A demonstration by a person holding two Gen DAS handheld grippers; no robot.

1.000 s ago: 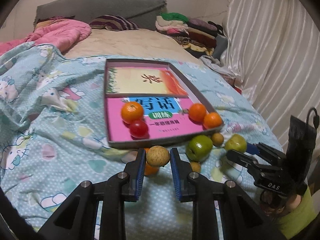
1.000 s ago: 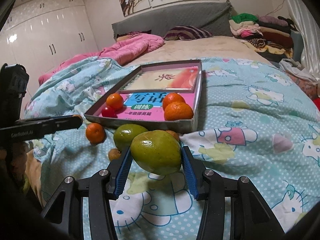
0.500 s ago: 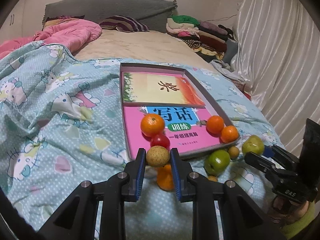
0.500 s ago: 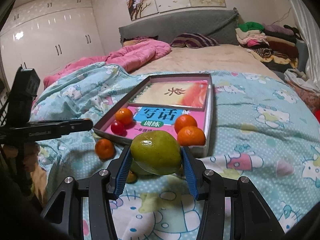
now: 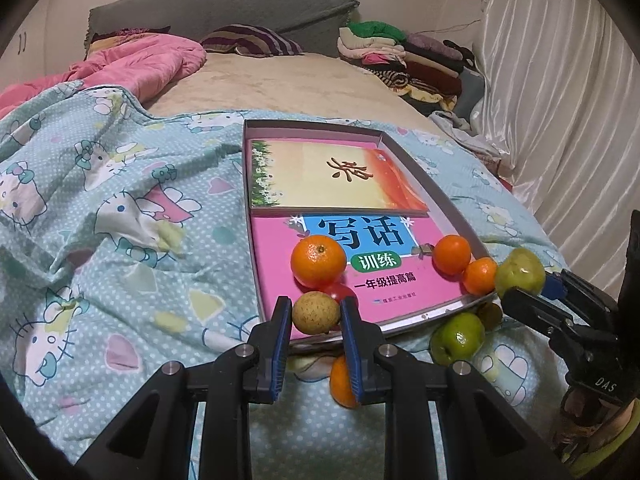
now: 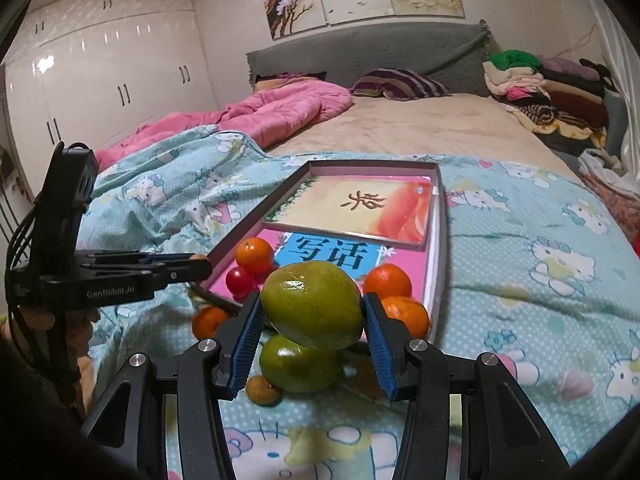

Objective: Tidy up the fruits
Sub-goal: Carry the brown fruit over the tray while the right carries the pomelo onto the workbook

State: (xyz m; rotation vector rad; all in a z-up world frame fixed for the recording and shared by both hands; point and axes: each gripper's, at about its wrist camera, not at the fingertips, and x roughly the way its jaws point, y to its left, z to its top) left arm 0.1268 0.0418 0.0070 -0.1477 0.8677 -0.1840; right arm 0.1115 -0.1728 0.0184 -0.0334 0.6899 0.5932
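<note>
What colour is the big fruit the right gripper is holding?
Yellowish green, with a shiny skin. The big fruit shows best in the right wrist view.

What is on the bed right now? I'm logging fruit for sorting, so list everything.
tray: one, grey rim, on the quilt
books: two, yellow-orange and pink, inside tray
oranges in tray: three, orange
red fruit: one, in tray beside an orange
orange on quilt: one, before tray
green fruit on quilt: one
small brown fruits on quilt: at least two
quilt: one, light blue, cartoon print
left gripper: holds small brown fruit
right gripper: holds large green fruit
</note>
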